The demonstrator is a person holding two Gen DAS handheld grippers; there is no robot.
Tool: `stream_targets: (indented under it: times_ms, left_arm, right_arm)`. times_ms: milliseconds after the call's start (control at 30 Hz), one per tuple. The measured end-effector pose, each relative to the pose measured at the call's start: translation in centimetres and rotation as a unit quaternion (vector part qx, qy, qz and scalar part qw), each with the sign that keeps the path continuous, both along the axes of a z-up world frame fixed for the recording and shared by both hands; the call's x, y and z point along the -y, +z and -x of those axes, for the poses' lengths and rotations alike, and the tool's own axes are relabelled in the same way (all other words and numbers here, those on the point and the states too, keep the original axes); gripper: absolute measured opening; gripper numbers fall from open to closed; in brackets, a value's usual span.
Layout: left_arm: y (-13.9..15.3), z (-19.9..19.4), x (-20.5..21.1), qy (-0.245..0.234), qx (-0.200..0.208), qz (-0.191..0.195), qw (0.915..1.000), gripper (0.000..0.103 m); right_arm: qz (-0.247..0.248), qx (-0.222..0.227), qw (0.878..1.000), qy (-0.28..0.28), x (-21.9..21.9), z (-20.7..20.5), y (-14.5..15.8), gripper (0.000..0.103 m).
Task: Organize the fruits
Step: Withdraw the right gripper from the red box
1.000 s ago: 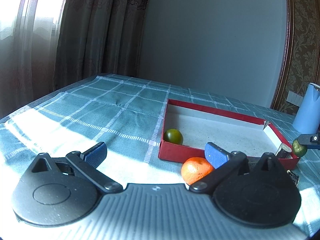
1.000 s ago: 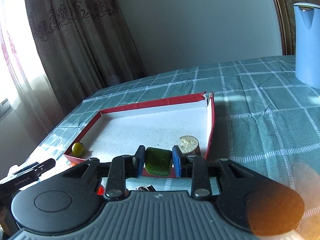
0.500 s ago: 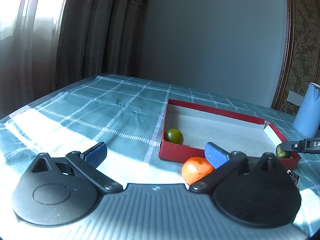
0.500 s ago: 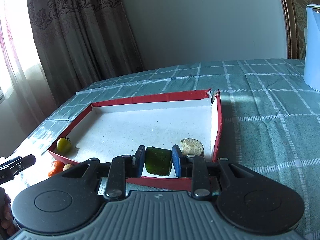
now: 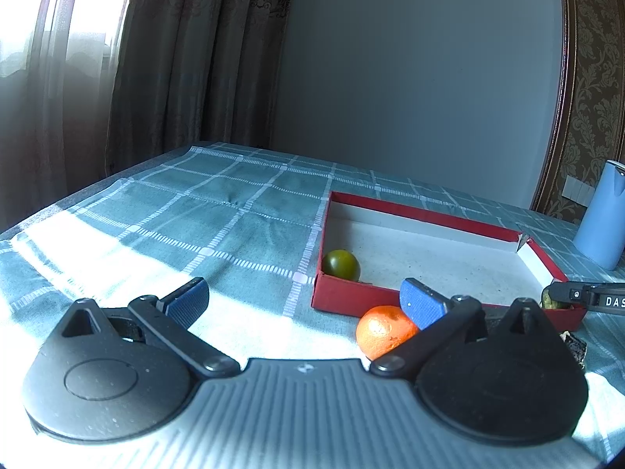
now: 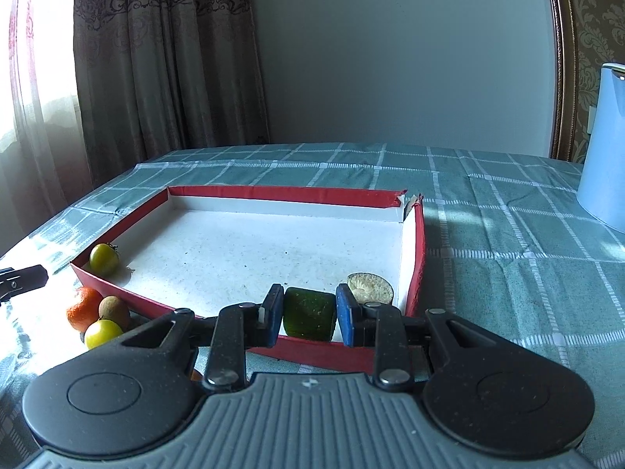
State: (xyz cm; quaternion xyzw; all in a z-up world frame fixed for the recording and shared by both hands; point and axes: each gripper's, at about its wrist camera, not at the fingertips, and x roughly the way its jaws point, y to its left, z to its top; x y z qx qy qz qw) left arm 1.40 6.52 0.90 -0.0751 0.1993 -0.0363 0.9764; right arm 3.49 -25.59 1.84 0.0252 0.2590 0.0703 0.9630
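Teal checked tablecloth (image 6: 508, 234) w/ curtains behind, blue kettle (image 6: 603, 156) far right, red-rimmed tray (image 6: 273, 193) mid-table. Right gripper (image 6: 309, 312) pinching dark green fruit chunk (image 6: 309, 312) between blue pads, now carried fwd over tray's near wall vs a sec ago, when still short of rim; seen from left cam as black finger tip (image 5: 586, 299) w/ green lump at tray's right corner. Means drop-off is close: prob. just needs lowering + release beside round cut slice (image 6: 369, 287) already inside near right wall. Left gripper (image 5: 302, 301) spread wide, holding nothing, unmoved, parked low over cloth w/ orange (image 5: 384, 330) just beside its right pad (image 5: 424, 305), outside tray. Green tomato (image 5: 340, 265) in tray's near-left corner. Still outside by that corner: orange, brown round fruit (image 6: 114, 311), yellow one (image 6: 102, 333), bunched together. Judged early in task; most fruit not yet in.
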Motion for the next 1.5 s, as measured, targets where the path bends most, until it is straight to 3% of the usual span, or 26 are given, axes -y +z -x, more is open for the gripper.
stream_targets:
  times_ms: [700, 800, 867, 900, 1100, 1200, 1333, 1500]
  left_arm:
    - [-0.1, 0.0, -0.1, 0.006, -0.005, -0.003, 1.0000, 0.103]
    - [-0.1, 0.0, -0.1, 0.011, -0.008, -0.005, 0.9999, 0.103]
    - [-0.1, 0.0, 0.0, 0.012, -0.009, -0.006, 0.9999, 0.103]
    - [-0.1, 0.0, 0.0, 0.013, -0.010, -0.007, 0.9998, 0.103]
    - [-0.2, -0.3, 0.0, 0.020, -0.017, -0.010, 0.9996, 0.103]
    - [-0.2, -0.3, 0.1, 0.025, -0.019, -0.013, 0.9994, 0.103]
    - [-0.2, -0.5, 0.2, 0.034, -0.027, -0.021, 0.9988, 0.103]
    - [-0.2, -0.4, 0.0, 0.021, -0.030, -0.011, 0.9993, 0.103]
  right_arm:
    - [0.013, 0.010, 1.000, -0.006, -0.2, 0.6, -0.4, 0.029]
    - [0.011, 0.011, 1.000, -0.007, 0.0, 0.9, -0.5, 0.043]
    - [0.013, 0.018, 1.000, -0.016, 0.1, 1.2, -0.5, 0.069]
    - [0.013, 0.022, 1.000, -0.017, 0.2, 1.4, -0.4, 0.072]
    - [-0.024, 0.045, 0.998, -0.028, 1.9, 3.3, 0.3, 0.072]
    - [-0.048, 0.040, 0.997, -0.035, 3.1, 4.4, 0.1, 0.072]
    - [-0.058, 0.032, 0.997, -0.049, 4.4, 5.6, -0.6, 0.082]
    - [-0.100, 0.018, 0.993, -0.067, 6.1, 5.8, -1.6, 0.082]
